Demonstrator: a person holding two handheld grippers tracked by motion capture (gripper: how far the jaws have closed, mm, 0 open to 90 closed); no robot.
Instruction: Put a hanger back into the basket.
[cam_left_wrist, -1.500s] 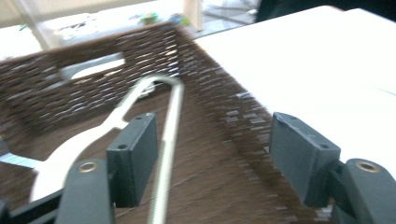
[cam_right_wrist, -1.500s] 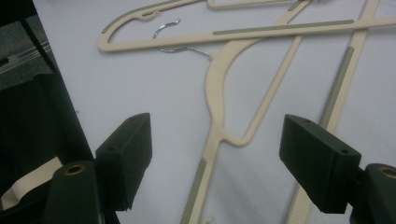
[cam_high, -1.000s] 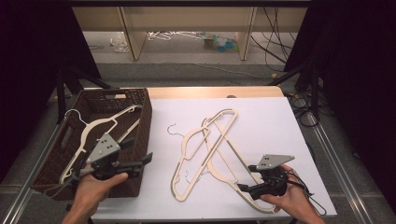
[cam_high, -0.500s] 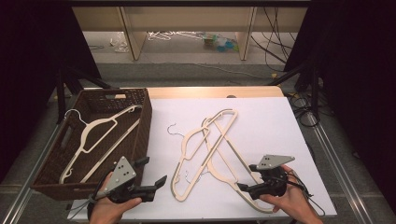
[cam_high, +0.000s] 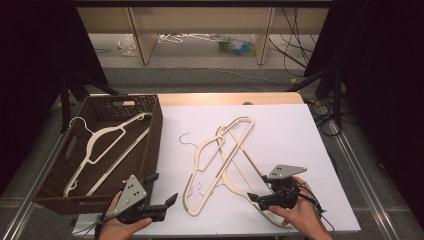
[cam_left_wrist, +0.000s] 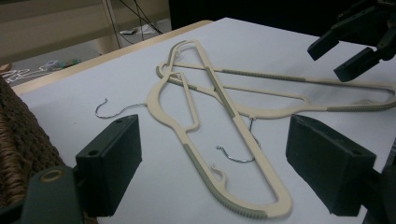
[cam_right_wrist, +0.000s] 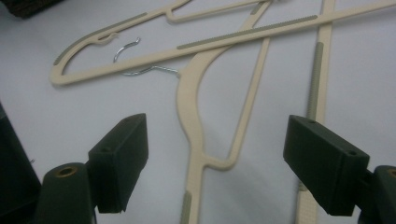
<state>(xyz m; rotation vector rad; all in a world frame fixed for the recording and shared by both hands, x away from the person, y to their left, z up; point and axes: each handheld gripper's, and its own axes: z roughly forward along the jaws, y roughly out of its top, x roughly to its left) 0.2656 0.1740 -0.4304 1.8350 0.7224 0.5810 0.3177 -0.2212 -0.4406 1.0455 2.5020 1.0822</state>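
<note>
- The work in hand appears to be moving cream plastic hangers from the white surface (cam_high: 300, 135) into the brown wicker basket (cam_high: 150, 145) at its left edge.
- Done so far, judging by how things lie: one hanger in the basket (cam_high: 107, 150) rests flat on the basket floor, its long bar running from the near left corner toward the far right, its wire hook at the far left.
- Left to do: the pile of hangers (cam_high: 220, 165) on the surface, apparently three, crossed over one another and touching, between the two tools. By this count the job is about a quarter through.
- The nearest hanger of the pile (cam_left_wrist: 219, 154) lies flat; in the high view its long axis runs from the near edge of the surface diagonally away and to the right, with its wire hook (cam_high: 186, 139) pointing out toward the basket.
- A second hanger's bar (cam_right_wrist: 243, 42) crosses it, and a third reaches toward the right tool.
- The left tool (cam_high: 162, 192) hangs just off the basket's near right corner, jaws spread and empty, aimed at the pile.
- The right tool (cam_high: 257, 200) hovers low over the near right end of the pile, jaws spread, gripping nothing; a hanger arm lies between them in the right gripper view.
</note>
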